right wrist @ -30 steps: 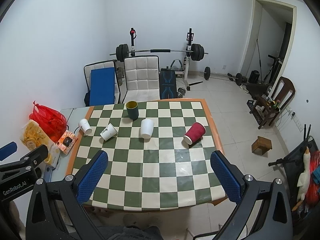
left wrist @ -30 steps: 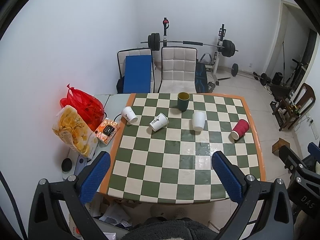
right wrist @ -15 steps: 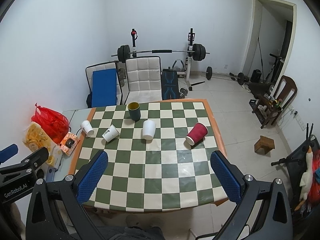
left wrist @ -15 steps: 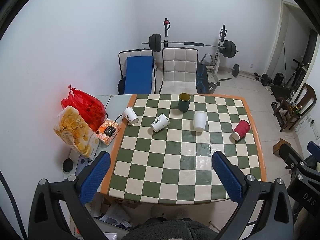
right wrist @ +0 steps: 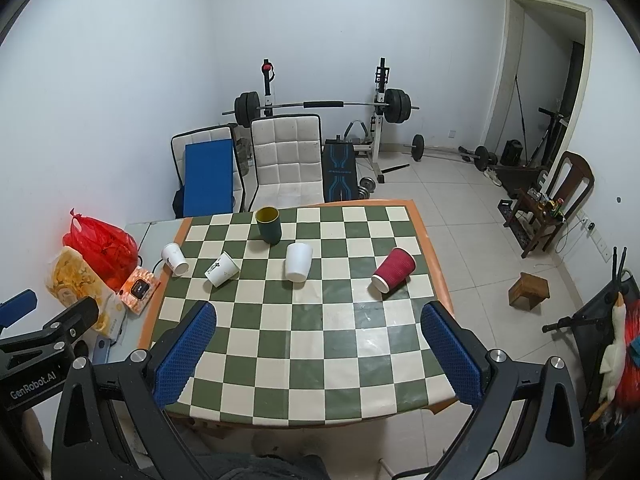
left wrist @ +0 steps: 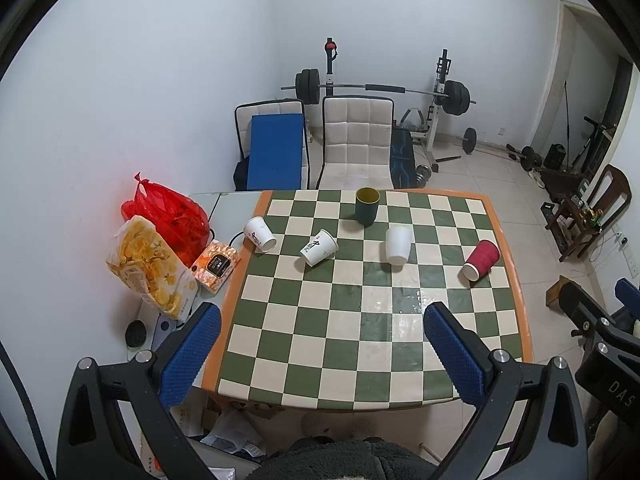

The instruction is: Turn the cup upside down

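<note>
Seen from the left wrist camera, the left gripper is held wide apart and empty over the near half of the checkered table. Five cups are ranged across the far half, well apart from the blue pads. A dark green cup is stood upright, mouth up. A printed white paper cup is laid on its side at the left edge, its mouth turned toward the near right. A second printed white cup is laid with its axis slanted, base toward the near left; an arrow is printed on it, though the small writing beside it cannot be read. A plain white cup appears to be tipped with its mouth toward the camera. A red ribbed cup is laid near the right edge, mouth toward the near left.

From the right wrist camera, the right gripper is likewise spread wide and empty, well short of the red ribbed cup and the plain white cup. "GenRobot.AI" can be read on the left gripper's body at the lower left.
</note>
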`<state>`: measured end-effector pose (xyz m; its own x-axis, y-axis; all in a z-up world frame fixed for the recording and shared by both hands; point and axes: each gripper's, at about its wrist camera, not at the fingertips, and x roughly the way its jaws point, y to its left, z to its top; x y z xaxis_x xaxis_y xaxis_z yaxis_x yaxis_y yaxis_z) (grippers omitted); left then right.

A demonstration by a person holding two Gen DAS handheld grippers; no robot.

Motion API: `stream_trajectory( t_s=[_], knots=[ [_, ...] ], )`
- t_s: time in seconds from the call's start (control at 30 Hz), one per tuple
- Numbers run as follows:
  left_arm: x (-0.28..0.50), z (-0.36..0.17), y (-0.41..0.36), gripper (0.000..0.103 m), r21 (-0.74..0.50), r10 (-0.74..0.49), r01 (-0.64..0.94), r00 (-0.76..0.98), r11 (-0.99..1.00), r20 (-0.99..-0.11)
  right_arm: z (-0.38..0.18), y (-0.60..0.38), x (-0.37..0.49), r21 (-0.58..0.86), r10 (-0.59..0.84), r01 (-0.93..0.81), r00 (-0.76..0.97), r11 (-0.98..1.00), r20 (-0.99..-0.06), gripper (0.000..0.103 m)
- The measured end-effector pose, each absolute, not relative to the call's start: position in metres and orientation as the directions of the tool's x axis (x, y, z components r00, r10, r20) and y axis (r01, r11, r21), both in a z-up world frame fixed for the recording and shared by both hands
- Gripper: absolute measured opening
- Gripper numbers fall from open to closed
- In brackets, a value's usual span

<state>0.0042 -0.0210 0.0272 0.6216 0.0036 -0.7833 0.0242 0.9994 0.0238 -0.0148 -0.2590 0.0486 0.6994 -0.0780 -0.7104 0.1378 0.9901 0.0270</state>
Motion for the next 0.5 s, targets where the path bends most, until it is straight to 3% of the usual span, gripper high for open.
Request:
stream_trajectory(
  t_s=[0.5],
  knots=[
    [0.0073,0.0291,-0.0160,0.103,0.023,0.002,0.025,0.633,0.999,-0.774,0.0503,-0.2594,-0.0142,0.027,-0.079,0.138,0.703,0.990,-0.707,0.103]
  ],
)
